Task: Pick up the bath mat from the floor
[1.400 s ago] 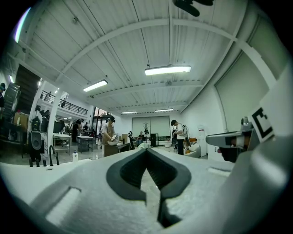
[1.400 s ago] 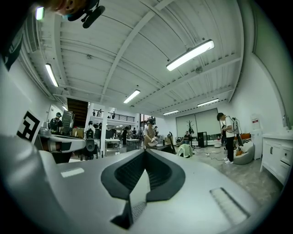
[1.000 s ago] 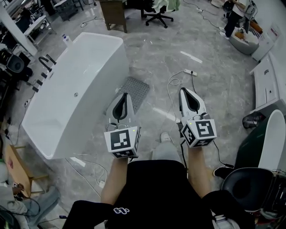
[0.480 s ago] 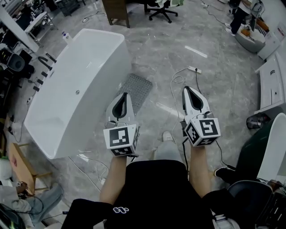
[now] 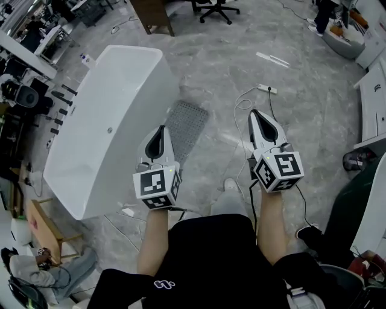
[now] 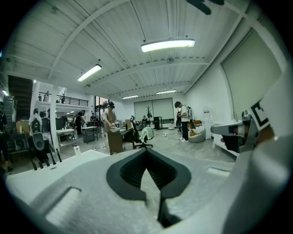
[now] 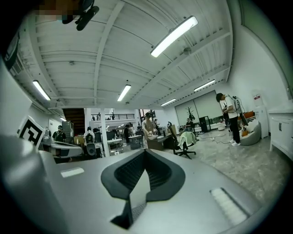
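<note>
A grey perforated bath mat point(image 5: 185, 125) lies flat on the marble floor beside the white bathtub point(image 5: 105, 130). My left gripper point(image 5: 160, 130) is held at waist height, its tip overlapping the mat's left edge in the head view but well above the floor. My right gripper point(image 5: 258, 114) is held level to the right, over bare floor. Both are shut with nothing between the jaws. In the left gripper view point(image 6: 147, 153) and the right gripper view point(image 7: 145, 155) the closed jaws point out across the room, not at the mat.
A white cable with a power strip point(image 5: 268, 89) runs across the floor near my right gripper. An office chair point(image 5: 215, 7) and a wooden desk point(image 5: 151, 13) stand far off. White cabinets point(image 5: 373, 111) line the right side. People stand in the distance point(image 6: 182, 119).
The view has shifted forward and left: the bathtub and mat sit lower in the frame and closer to me. Both grippers stay shut and level.
</note>
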Available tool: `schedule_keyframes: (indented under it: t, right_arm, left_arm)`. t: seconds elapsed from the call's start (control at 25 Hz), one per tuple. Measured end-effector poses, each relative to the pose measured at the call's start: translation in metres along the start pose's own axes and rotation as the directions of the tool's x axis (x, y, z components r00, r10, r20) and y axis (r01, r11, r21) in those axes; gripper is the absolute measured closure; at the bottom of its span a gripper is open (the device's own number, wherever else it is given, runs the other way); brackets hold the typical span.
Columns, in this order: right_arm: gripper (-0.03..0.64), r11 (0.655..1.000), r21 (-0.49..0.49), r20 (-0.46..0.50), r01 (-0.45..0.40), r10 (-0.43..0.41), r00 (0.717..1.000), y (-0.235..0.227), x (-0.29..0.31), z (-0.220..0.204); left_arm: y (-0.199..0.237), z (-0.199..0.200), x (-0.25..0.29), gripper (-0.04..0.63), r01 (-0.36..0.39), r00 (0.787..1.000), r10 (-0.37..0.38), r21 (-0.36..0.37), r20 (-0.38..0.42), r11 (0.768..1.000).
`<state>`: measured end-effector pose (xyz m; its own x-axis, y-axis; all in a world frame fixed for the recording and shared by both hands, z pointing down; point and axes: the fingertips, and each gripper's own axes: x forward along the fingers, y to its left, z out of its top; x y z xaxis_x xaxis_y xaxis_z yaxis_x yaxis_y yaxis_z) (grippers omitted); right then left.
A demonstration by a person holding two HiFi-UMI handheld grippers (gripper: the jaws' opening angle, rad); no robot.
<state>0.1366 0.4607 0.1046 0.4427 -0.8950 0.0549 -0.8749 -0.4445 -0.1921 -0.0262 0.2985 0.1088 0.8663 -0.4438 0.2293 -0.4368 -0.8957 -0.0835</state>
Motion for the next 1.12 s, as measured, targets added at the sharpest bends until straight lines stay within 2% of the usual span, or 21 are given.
schedule_keyframes:
  t: [0.28,0.44,0.64,0.92,1.12]
  right_arm:
    - [0.614,0.996,0.021,-0.035,-0.081,0.082,0.996,-0.052,0.013,0.007]
    - [0.614,0.985,0.083,-0.044,-0.153,0.157,0.987,-0.075,0.019,0.006]
    - [0.614,0.973,0.116,-0.029,-0.202,0.206,0.978,-0.074,0.030,0.019]
    - [0.614,0.962,0.140,-0.011,-0.233,0.237,0.972,-0.082,0.043,0.025]
    - [0.614,0.967,0.103,0.007,-0.231,0.232,0.973,-0.080,0.052,0.028]
  left_arm:
    - [-0.018,0.019,0.031,0.591,-0.101,0.994,0.101,0.014,-0.029,0.995]
    - [-0.037,0.022,0.038,0.591,-0.143,0.988,0.144,0.024,-0.053,0.989]
    - [-0.036,0.035,0.037,0.591,-0.176,0.981,0.180,0.058,-0.078,0.983]
    - [-0.043,0.056,0.046,0.591,-0.185,0.981,0.188,0.057,-0.048,0.981]
    - [-0.031,0.057,0.052,0.591,-0.178,0.984,0.179,0.057,-0.021,0.982]
